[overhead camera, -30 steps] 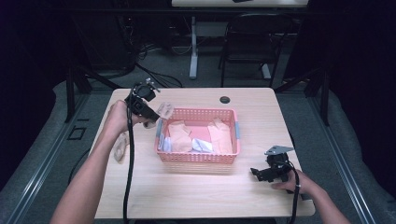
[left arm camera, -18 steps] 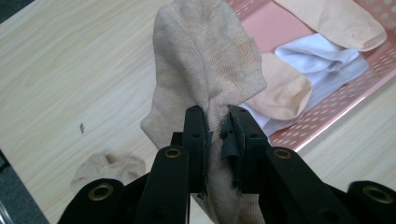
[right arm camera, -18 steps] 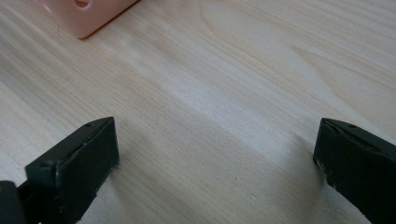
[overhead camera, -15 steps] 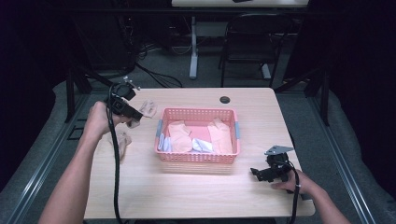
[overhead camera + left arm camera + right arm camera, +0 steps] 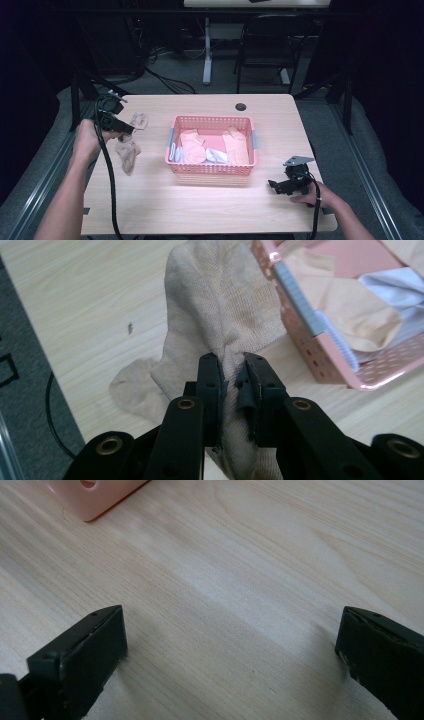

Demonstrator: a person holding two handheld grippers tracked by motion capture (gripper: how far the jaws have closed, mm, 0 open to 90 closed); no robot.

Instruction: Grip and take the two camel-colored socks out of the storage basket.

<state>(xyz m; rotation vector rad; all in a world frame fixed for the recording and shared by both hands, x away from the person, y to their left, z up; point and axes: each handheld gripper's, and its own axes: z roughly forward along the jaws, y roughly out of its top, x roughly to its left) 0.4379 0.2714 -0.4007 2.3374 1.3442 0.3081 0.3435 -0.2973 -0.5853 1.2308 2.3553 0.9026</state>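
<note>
Left gripper (image 5: 232, 372) clamped on a beige sock (image 5: 225, 315); fabric pinched between the two black jaws, which stand close together. In the high view the left gripper (image 5: 125, 129) sits over the table's left side, well left of the basket (image 5: 212, 167), with the sock (image 5: 138, 120) bunched at its tip. The gripper view shows the sock's free end draping forward onto the table (image 5: 90, 300), its far edge just beside the basket (image 5: 320, 350) corner.

A second beige sock (image 5: 127, 152) lies flat on the table (image 5: 200, 205) just below the left gripper, near the person's left hand (image 5: 86, 140). Cannot tell whether the two socks touch.

The pink basket is mid-table. Inside it: peach socks (image 5: 192, 145) and a white one (image 5: 216, 155), lying loose.

Right gripper (image 5: 276, 186) rests low at the table's front right, apart from the basket. Jaws wide apart in its own view, nothing between them but bare wood (image 5: 225, 605); a basket corner (image 5: 95, 495) shows at the top left of that view. Right hand (image 5: 320, 195) behind it on the table.
</note>
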